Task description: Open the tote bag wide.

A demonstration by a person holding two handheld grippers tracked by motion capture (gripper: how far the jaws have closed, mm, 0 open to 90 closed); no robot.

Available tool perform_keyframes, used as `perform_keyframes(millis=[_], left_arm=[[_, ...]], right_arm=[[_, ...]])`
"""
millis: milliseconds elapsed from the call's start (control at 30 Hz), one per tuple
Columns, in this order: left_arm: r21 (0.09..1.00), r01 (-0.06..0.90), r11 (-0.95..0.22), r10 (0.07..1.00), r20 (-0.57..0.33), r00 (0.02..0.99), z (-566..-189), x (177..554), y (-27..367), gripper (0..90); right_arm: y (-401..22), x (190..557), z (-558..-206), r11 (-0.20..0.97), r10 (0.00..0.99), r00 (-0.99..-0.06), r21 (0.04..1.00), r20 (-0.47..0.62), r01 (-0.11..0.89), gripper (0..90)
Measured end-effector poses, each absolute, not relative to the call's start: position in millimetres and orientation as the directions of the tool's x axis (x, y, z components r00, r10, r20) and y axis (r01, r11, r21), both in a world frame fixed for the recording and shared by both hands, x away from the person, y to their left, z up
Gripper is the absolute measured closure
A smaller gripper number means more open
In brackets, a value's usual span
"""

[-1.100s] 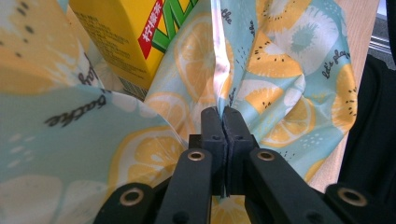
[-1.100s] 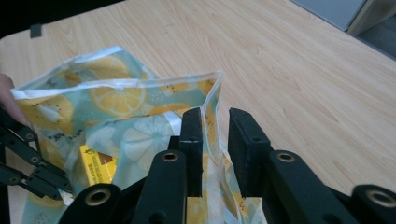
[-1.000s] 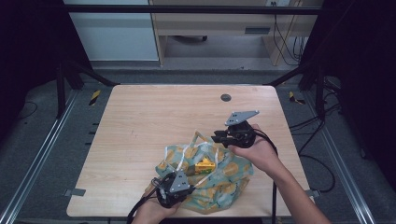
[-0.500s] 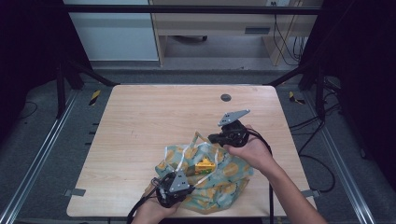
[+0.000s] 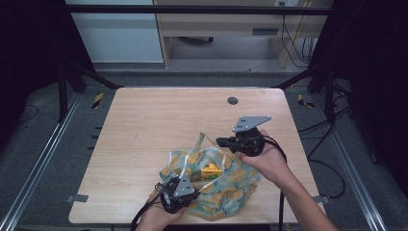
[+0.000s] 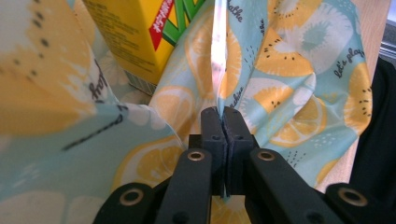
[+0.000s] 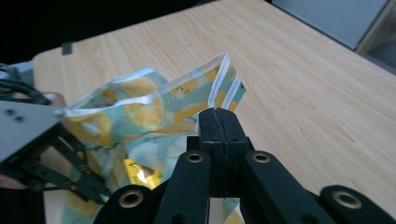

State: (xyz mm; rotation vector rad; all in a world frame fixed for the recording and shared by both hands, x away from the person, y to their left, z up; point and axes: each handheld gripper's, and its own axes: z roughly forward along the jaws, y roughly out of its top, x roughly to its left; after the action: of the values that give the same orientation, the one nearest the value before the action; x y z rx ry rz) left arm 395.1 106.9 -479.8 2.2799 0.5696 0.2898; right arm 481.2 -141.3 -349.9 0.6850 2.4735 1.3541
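Up close, the left gripper (image 6: pixel 223 116) has its two black jaws pressed together on a thin fold of the bag (image 6: pixel 299 70), the bag's pale edge rising straight up from between the pads. Just behind that fold, inside the bag, stands a yellow carton (image 6: pixel 135 32) with red and green print. In the high view the same left gripper (image 5: pixel 166 185) sits at the near edge of the table (image 5: pixel 159 120), clamped to the bag's near-left rim.

The right gripper (image 7: pixel 219 116) also has its jaws pressed flat together; the bag's white-edged rim (image 7: pixel 224 79) stands just beyond its tips, and whether any fabric is pinched between them cannot be told. Its jaws have just been closing. From above, the right gripper (image 5: pixel 223 142) lies level at the bag's far-right side, pointing left, with the person's hand (image 5: pixel 264 159) behind it.

The bag (image 5: pixel 240 180), patterned in teal with lemon slices, lies crumpled on the near middle of the wooden table between the two grippers, mouth open upward, the yellow carton (image 5: pixel 210 170) showing in its opening. A small dark round fitting (image 5: pixel 233 100) sits well apart near the table's far edge.
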Motion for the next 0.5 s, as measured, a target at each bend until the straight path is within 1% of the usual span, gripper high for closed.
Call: perform_keyframes(millis=[67, 100, 133, 233, 367, 400, 500], left_arm=[[0.728, 0.319, -0.607, 0.492, 0.030, 0.870, -479.3, 395.9, 108.6, 89.2], [0.728, 0.319, -0.607, 0.492, 0.030, 0.870, -479.3, 395.9, 108.6, 89.1], [0.732, 0.324, -0.599, 0.500, 0.026, 0.866, -479.2, 396.3, 109.5, 89.2], [0.733, 0.326, -0.597, 0.504, 0.027, 0.863, -479.3, 397.0, 110.6, 89.1], [0.737, 0.336, -0.587, 0.516, 0.021, 0.856, -479.9, 398.6, 111.7, 89.0], [0.738, 0.341, -0.582, 0.519, 0.014, 0.855, -480.0, 398.9, 111.9, 88.8], [0.742, 0.350, -0.572, 0.527, 0.005, 0.850, -480.2, 399.5, 113.3, 88.5]], right_arm=[[-144.6, 467.6, -345.9, 0.452, 0.489, -0.872, 0.853, 0.009, 0.262, 90.0], [-144.6, 467.6, -345.9, 0.452, 0.489, -0.872, 0.853, 0.009, 0.262, 90.0], [-147.1, 456.2, -346.4, 0.448, 0.473, -0.881, 0.858, 0.009, 0.250, 90.0], [-149.1, 447.2, -348.7, 0.447, 0.460, -0.888, 0.862, 0.010, 0.241, 90.0], [-153.3, 428.3, -358.6, 0.449, 0.434, -0.900, 0.860, 0.025, 0.240, 90.0], [-154.2, 420.6, -365.8, 0.458, 0.423, -0.906, 0.855, 0.032, 0.244, 90.0], [-154.6, 414.0, -374.0, 0.464, 0.410, -0.911, 0.850, 0.043, 0.249, 90.0]])
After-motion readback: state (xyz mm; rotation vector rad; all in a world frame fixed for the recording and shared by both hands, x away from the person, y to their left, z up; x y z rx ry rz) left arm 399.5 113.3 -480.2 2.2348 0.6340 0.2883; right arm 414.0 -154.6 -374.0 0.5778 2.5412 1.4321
